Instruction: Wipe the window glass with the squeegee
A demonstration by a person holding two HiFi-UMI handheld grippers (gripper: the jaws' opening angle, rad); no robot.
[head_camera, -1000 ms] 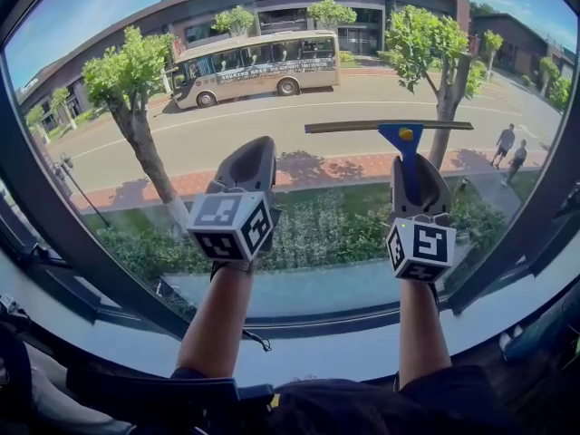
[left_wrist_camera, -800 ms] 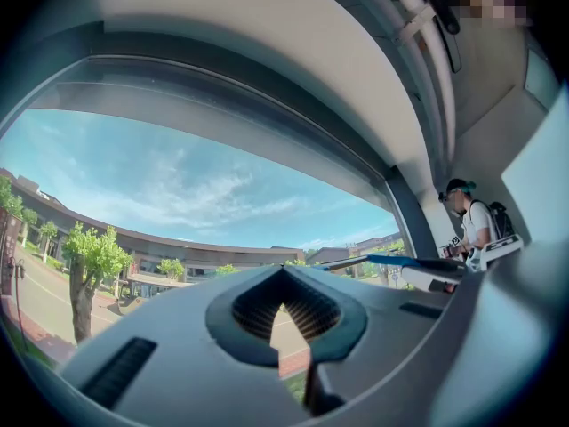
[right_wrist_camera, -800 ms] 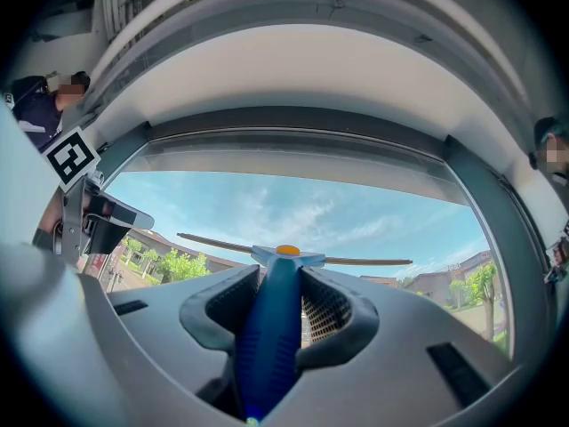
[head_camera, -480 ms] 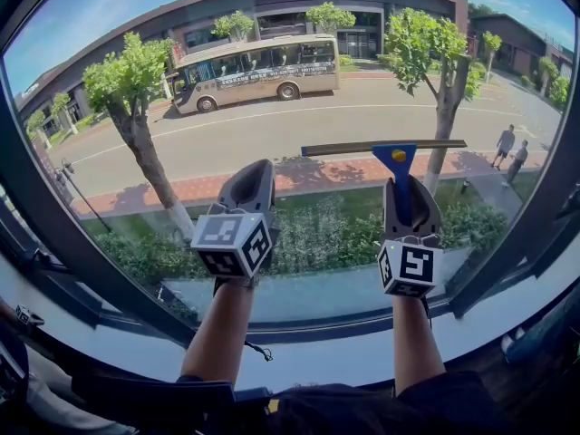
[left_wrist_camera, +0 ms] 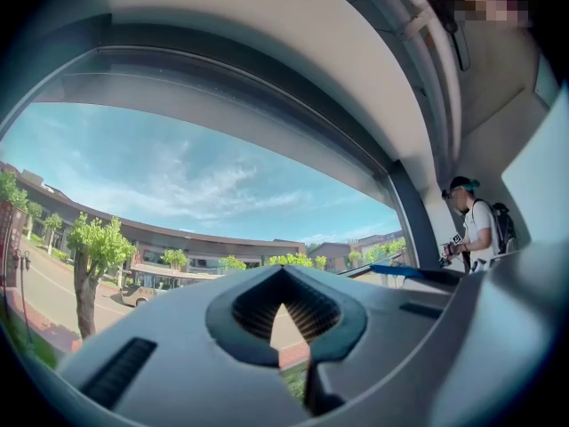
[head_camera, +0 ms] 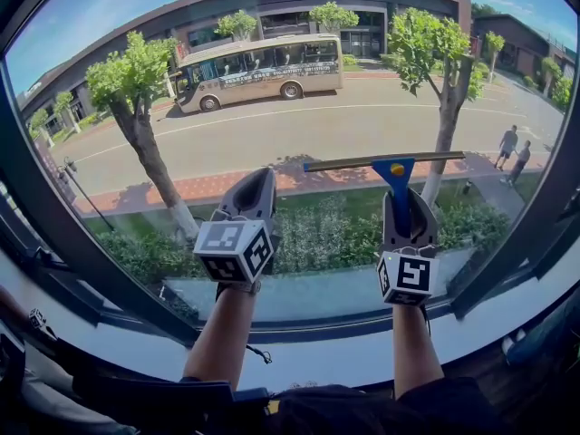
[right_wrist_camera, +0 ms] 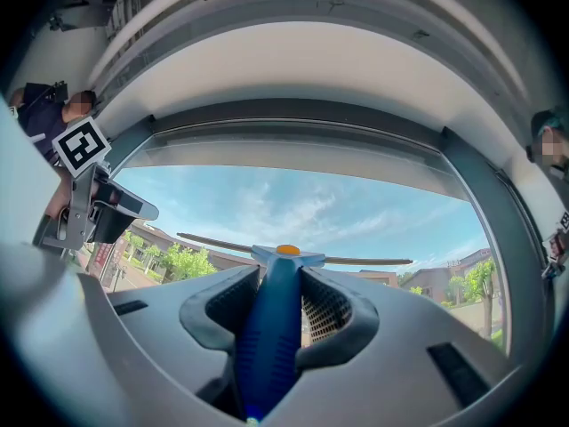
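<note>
A blue-handled squeegee with a long thin blade lies against the window glass. My right gripper is shut on its blue handle, with the blade spread level just past the jaws. My left gripper is held up to the left of it, close to the pane. Its jaws are shut with nothing between them. The squeegee's blue tip shows at the right of the left gripper view.
A dark window frame curves round the pane, with a white sill below. Outside are a road, a bus, trees and two walkers. People stand indoors on both sides.
My right gripper has drawn the squeegee downward along the glass. My left gripper has sunk lower too.
</note>
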